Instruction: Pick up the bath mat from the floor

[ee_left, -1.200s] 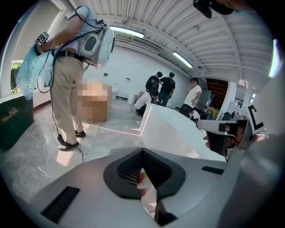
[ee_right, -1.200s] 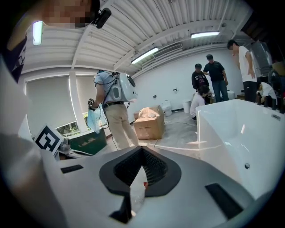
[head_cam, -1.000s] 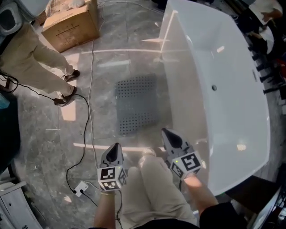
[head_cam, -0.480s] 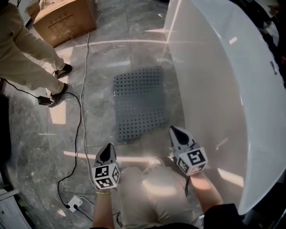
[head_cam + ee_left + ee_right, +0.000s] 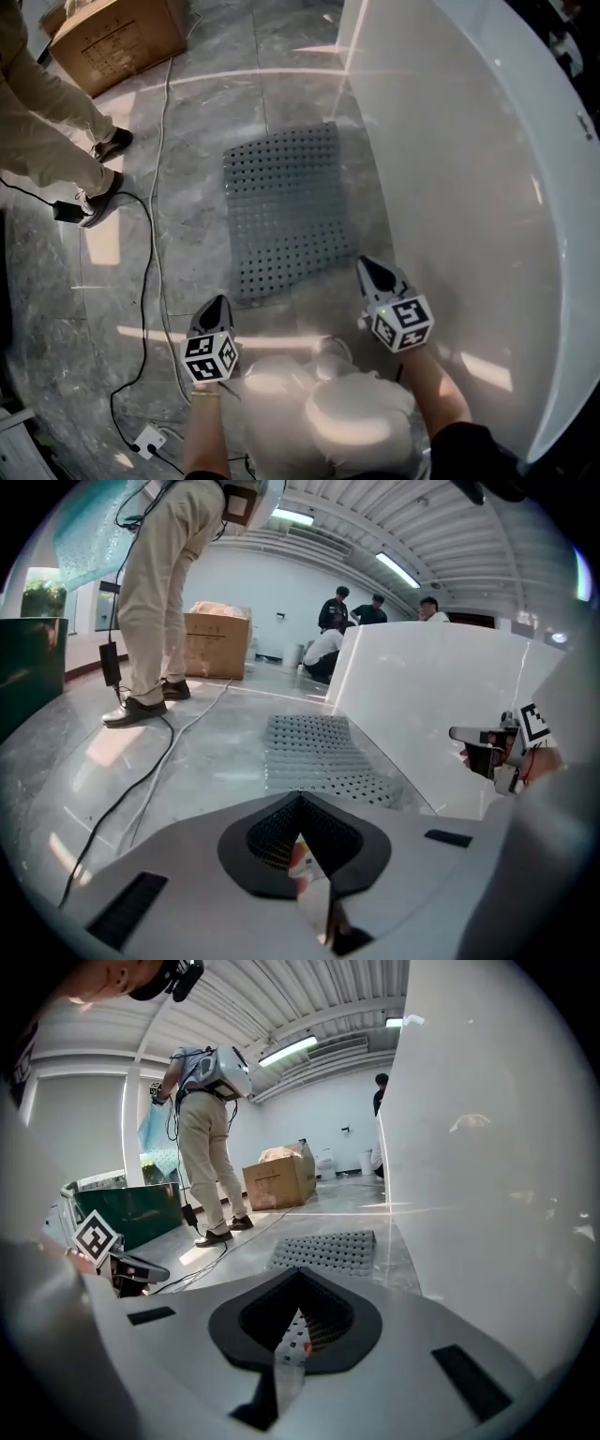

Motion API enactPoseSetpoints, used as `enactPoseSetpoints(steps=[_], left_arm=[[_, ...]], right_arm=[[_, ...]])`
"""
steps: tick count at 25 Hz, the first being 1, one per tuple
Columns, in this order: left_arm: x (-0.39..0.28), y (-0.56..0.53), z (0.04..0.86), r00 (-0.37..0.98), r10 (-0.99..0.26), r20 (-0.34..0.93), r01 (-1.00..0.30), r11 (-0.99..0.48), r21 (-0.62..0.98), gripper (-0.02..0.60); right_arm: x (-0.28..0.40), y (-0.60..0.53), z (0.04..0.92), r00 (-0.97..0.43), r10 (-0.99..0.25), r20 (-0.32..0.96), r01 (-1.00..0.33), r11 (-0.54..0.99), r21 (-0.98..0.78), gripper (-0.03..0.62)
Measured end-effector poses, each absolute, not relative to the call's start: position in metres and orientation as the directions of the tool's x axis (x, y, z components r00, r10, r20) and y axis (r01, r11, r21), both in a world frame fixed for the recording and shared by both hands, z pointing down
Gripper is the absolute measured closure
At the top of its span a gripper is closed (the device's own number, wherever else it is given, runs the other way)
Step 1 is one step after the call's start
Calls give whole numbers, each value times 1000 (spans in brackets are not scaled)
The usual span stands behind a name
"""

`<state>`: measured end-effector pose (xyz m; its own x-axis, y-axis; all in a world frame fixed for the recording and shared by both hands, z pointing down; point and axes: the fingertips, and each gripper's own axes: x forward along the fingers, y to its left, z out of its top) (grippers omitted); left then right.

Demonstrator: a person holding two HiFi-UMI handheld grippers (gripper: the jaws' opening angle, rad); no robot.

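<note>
head view: the bath mat (image 5: 281, 220) lies flat on the floor, a grey, roughly square sheet, seemingly rubber, pierced by even rows of small round holes. its right edge sits just beside the foot of the bathtub (image 5: 469, 169), a smooth, glossy white shell with a curved wall. the floor (image 5: 197, 122) is polished grey stone-look tile with pale veins and glare. the left gripper (image 5: 217, 302) and right gripper (image 5: 367, 267) hang just short of the mat's near edge, each with its jaws pressed together on nothing. each bears a marker cube (image 5: 401, 323) of black-and-white squares. farther off stands a brown cardboard box (image 5: 117, 33), its print too small to read.
</note>
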<state>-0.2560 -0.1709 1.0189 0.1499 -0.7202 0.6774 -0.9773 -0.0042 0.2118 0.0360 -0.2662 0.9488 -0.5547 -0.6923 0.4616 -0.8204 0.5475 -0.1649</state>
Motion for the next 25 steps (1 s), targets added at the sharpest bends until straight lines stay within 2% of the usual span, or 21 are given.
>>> enactPoseSetpoints(steps=[5, 16, 20, 21, 22, 23, 25], left_arm=[[-246, -171, 1065, 170, -681, 712, -979, -37, 199, 588], [-252, -168, 1121, 167, -659, 734, -972, 13, 234, 568], [-251, -171, 1131, 210, -663, 718, -958, 8, 287, 476], [-251, -170, 1133, 222, -662, 716, -953, 7, 302, 446], [-251, -169, 1136, 235, -660, 714, -948, 7, 319, 417], [-250, -169, 1138, 248, -657, 711, -941, 9, 337, 386], [-250, -168, 1145, 266, -645, 716, -932, 18, 362, 322]], right_arm=[[40, -272, 993, -557, -674, 485, -819, 542, -189, 583], [47, -286, 1071, -528, -649, 548, -836, 512, -198, 583], [55, -291, 1098, -520, -635, 571, -845, 481, -234, 579], [54, -290, 1103, -530, -626, 572, -840, 480, -253, 558], [54, -289, 1107, -543, -615, 572, -833, 481, -274, 469], [53, -290, 1112, -552, -606, 573, -828, 480, -289, 417], [55, -293, 1122, -549, -595, 587, -829, 479, -290, 399]])
